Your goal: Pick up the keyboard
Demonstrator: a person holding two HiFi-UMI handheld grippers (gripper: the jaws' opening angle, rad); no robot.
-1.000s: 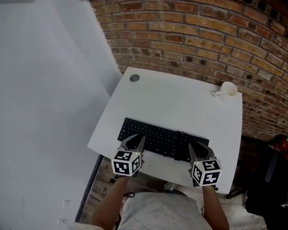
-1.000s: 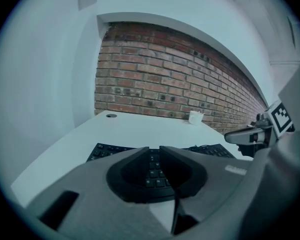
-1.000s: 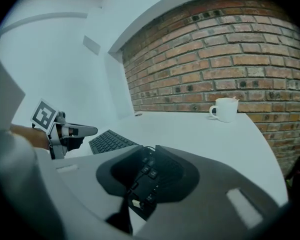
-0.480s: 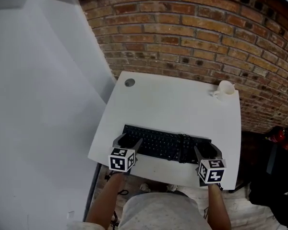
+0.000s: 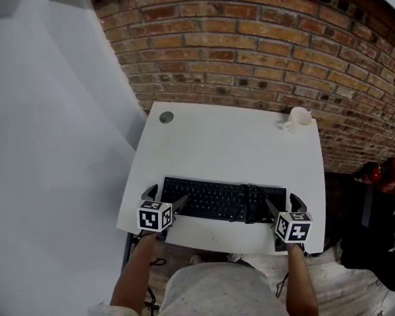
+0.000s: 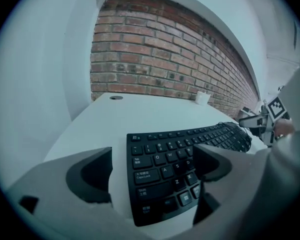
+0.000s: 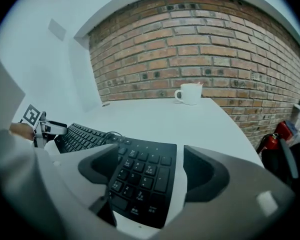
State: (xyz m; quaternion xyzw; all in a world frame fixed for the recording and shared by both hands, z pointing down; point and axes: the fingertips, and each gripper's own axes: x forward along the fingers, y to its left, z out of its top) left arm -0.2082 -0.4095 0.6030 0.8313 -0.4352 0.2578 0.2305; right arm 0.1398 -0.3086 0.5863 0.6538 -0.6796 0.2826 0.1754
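Two grippers spread over a flat black keyboard

The keyboard (image 5: 220,200) lay along the near edge of the smooth white table (image 5: 224,143). The left gripper (image 5: 164,197) and right gripper (image 5: 284,204) had just been opening. Their grey jaws stood wide, with one keyboard end between each pair, not pinched.

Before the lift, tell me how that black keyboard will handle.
Keyboard: long, thin and flat, so probably stiff, but it may tilt unless both ends rise together. The cable lying across it could slip off.
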